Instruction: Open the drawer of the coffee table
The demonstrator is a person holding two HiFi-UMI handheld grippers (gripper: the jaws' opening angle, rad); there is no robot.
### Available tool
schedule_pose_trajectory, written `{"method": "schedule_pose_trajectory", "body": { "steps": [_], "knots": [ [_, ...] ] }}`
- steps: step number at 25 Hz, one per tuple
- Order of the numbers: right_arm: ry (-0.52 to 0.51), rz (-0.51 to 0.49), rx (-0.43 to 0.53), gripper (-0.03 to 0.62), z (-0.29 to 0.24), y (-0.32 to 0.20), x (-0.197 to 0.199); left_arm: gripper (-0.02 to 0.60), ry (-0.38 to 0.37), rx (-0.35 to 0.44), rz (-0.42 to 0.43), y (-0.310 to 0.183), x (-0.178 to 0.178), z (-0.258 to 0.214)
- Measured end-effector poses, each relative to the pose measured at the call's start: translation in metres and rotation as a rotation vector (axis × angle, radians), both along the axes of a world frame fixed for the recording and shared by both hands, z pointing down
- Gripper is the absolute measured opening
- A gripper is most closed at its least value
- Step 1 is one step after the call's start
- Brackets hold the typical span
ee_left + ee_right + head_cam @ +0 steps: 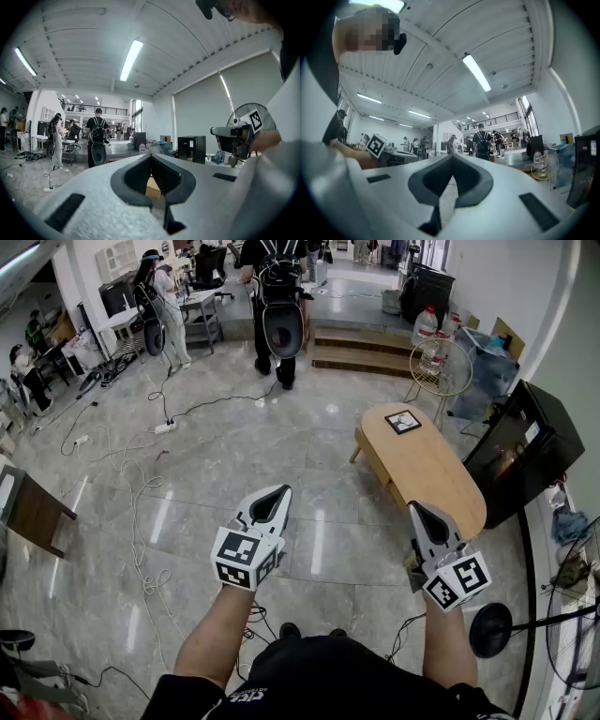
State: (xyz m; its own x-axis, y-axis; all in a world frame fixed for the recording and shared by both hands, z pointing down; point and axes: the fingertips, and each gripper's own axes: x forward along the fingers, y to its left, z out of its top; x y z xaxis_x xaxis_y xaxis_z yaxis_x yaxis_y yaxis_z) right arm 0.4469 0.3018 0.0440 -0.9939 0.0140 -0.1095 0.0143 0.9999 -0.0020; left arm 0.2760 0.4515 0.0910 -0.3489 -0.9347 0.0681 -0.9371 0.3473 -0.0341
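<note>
The oval wooden coffee table stands on the floor ahead and to the right, with a small framed marker card on its far end. Its drawer front does not show from here. My left gripper is held level over the floor, left of the table, jaws shut and empty. My right gripper hovers by the table's near end, also shut on nothing. In the left gripper view the shut jaws point across the room, a sliver of the table behind them. The right gripper shows its jaws meeting at the tip.
A black cabinet stands right of the table, a round wire side table with bottles beyond it. A fan base sits near my right. Cables trail over the floor at left. A person with a backpack stands far ahead.
</note>
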Motion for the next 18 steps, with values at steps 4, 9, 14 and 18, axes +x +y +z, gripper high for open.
{"method": "schedule_pose_trajectory", "body": {
  "steps": [4, 9, 14, 18],
  "knots": [
    [-0.003, -0.009, 0.003, 0.002, 0.000, 0.005, 0.002, 0.009, 0.005, -0.001, -0.005, 0.004, 0.003, 0.001],
    [0.000, -0.011, -0.002, 0.002, 0.002, 0.003, 0.005, 0.009, 0.012, -0.002, -0.009, 0.004, 0.008, 0.003],
    [0.010, -0.003, -0.017, 0.002, 0.008, -0.002, 0.016, 0.009, 0.021, -0.027, 0.004, 0.000, 0.017, 0.011],
    [-0.011, 0.012, -0.061, 0.003, 0.010, -0.018, 0.033, 0.009, 0.019, -0.031, 0.008, -0.011, 0.026, 0.013]
  ]
}}
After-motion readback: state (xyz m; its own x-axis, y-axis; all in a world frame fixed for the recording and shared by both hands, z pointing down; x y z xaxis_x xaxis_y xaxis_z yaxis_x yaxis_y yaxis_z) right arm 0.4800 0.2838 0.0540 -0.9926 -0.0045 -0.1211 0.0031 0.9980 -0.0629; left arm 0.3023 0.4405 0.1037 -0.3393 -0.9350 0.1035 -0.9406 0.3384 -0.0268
